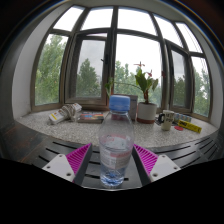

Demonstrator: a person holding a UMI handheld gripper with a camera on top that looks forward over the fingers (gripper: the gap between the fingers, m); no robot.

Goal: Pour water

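Centrally, a clear plastic bottle (116, 145) with a blue cap stands upright between the two fingers of the gripper (113, 160). Its lower body sits level with the magenta pads (79, 156), one on each side, and its cap rises well above the fingertips. A narrow gap appears between the bottle and each pad, so the gripper is spread about the bottle rather than clearly pressing on it; whether either pad touches the plastic cannot be told with certainty. Water fills the bottle to roughly the shoulder, and a pale label band wraps its lower half.

Beyond the bottle runs a light stone counter (60, 130) along the foot of a bay window (110, 55). On the counter, to the left of the bottle and well apart from it, lie some small boxes (64, 113). Behind the bottle and slightly to the right stands a potted plant (146, 95) in a white pot, its green leaves reaching up against the glass. Further right rest a dark cup (167, 120) and a flat yellow item (188, 126), too small to identify. Green trees and a bright sky show through the window panes.
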